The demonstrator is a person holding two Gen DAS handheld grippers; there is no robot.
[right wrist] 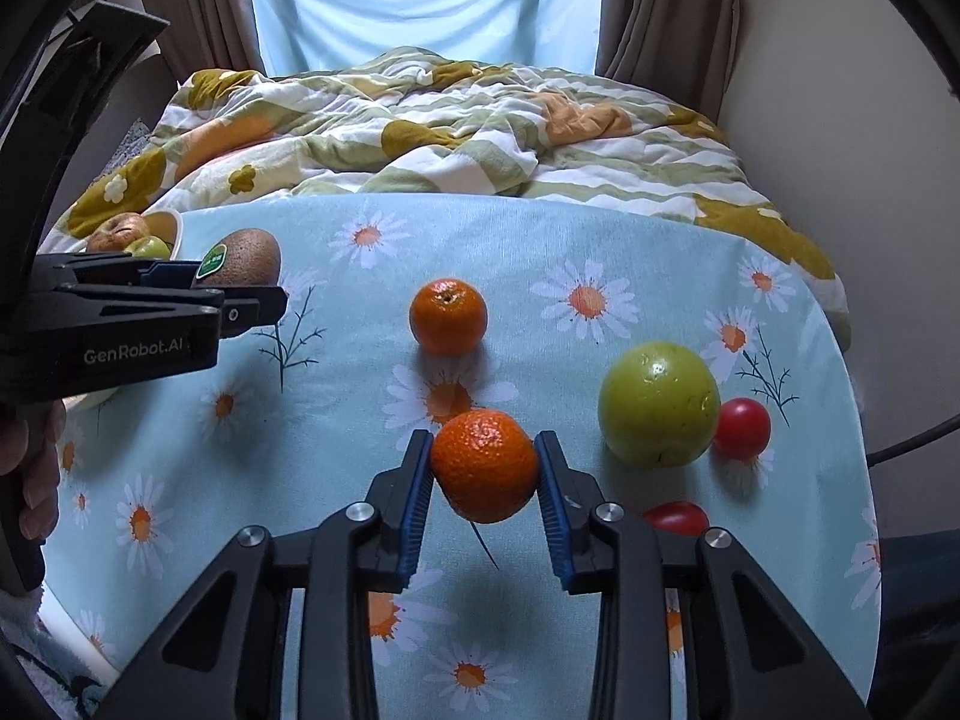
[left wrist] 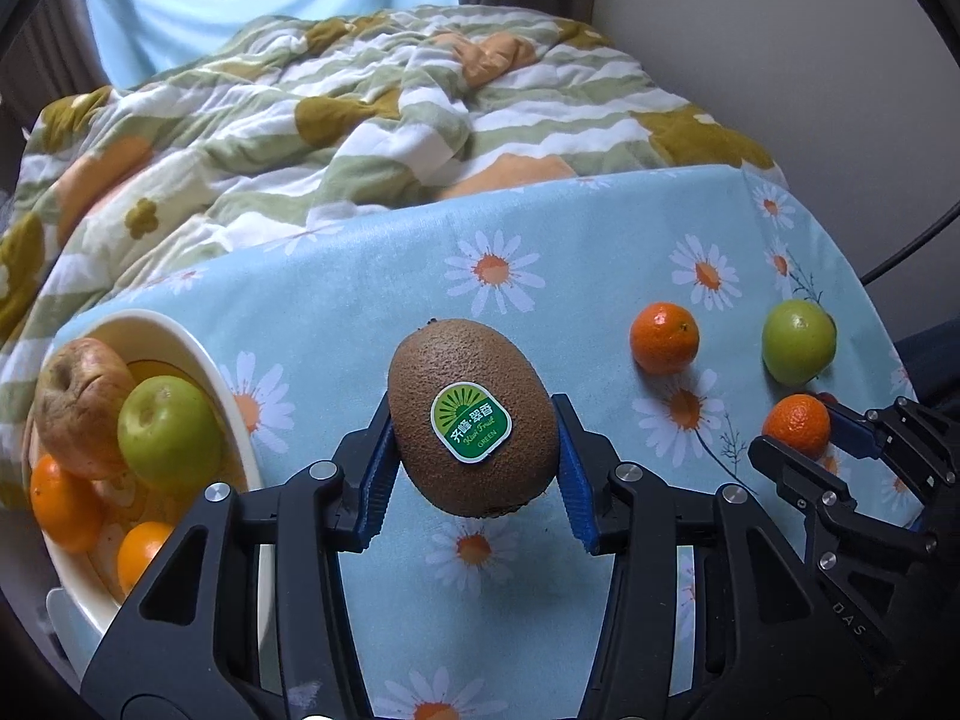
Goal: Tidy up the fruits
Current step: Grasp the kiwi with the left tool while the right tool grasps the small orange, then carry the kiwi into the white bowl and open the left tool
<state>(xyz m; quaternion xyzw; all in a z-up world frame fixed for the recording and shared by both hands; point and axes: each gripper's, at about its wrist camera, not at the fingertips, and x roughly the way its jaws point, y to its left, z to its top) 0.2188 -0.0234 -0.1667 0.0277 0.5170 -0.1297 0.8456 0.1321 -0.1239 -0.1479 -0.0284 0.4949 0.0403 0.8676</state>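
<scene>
My left gripper (left wrist: 474, 450) is shut on a brown kiwi (left wrist: 474, 414) with a green sticker and holds it above the table, right of the cream bowl (left wrist: 237, 384). The bowl holds a brownish apple (left wrist: 78, 402), a green apple (left wrist: 168, 432) and oranges (left wrist: 60, 501). My right gripper (right wrist: 485, 480) is shut on a mandarin (right wrist: 485, 465) just above the cloth. Loose on the table are another mandarin (right wrist: 448, 316), a green apple (right wrist: 658, 405) and two small red tomatoes (right wrist: 742, 427). The left gripper with the kiwi (right wrist: 249, 264) shows at the left of the right wrist view.
The table has a light blue daisy-print cloth (right wrist: 540, 240). Behind its far edge lies a bed with a rumpled green, white and orange quilt (right wrist: 450, 114). A wall and a dark cable (right wrist: 912, 441) are at the right; curtains hang at the back.
</scene>
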